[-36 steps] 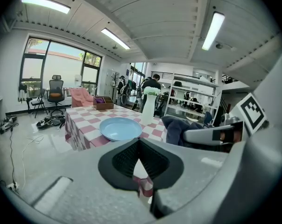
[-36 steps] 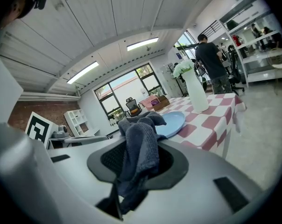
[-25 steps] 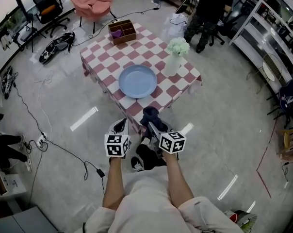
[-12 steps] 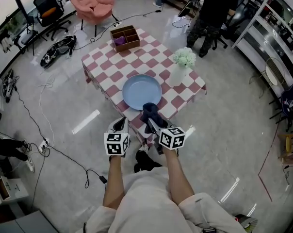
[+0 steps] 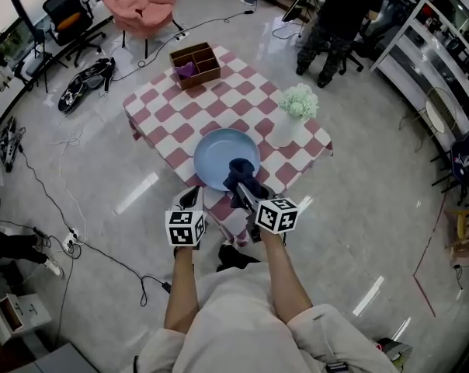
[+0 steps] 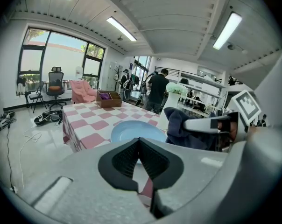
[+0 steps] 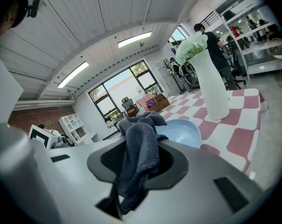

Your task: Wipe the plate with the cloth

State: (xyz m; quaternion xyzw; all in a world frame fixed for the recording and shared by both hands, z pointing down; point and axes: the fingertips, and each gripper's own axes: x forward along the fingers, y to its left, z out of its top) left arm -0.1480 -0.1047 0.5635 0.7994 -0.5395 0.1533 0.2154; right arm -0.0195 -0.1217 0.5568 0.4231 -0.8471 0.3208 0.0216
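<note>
A light blue plate (image 5: 224, 155) lies near the front edge of the pink-and-white checked table (image 5: 172, 107); it also shows in the left gripper view (image 6: 131, 130) and the right gripper view (image 7: 183, 130). My right gripper (image 5: 242, 186) is shut on a dark blue cloth (image 5: 240, 172), bunched over the plate's near rim. The cloth (image 7: 140, 148) hangs between the jaws. My left gripper (image 5: 191, 200) is shut and empty, just off the table's front edge, left of the plate.
A white vase of pale flowers (image 5: 291, 113) stands right of the plate. A brown compartment box (image 5: 194, 54) sits at the table's far corner. A person (image 5: 335, 14) stands beyond the table. Cables (image 5: 71, 224) and shoes lie on the floor; shelving (image 5: 444, 45) lines the right.
I have stepped closer to the table. The right gripper with the cloth moved forward from the table's edge to over the plate's near rim. The left gripper stayed shut.
</note>
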